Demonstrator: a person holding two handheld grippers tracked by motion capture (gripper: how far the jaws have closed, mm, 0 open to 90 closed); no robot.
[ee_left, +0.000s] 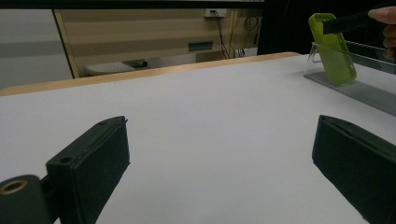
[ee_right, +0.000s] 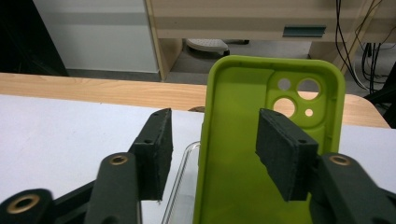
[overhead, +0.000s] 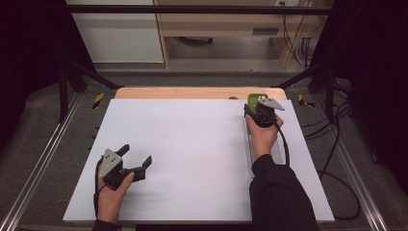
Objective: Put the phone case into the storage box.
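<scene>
At the far right corner of the worktop (overhead: 192, 144), a green case (ee_right: 261, 140) stands tilted in a clear stand (ee_left: 355, 88). Right hand-held gripper (ee_right: 212, 151) sits around the case's left edge, jaws part open, one pad inside the shell, one outside; neither looks to press on it. Left hand-held gripper (overhead: 137, 161) rests near the front left, jaws wide, nothing between them.

Risks, as I judge them: the inner pad could catch the lip on pulling back and drag the case off its lean. The stand looks light; a nudge may slide it toward the worktop's edge. A tipped case would fall flat.
</scene>
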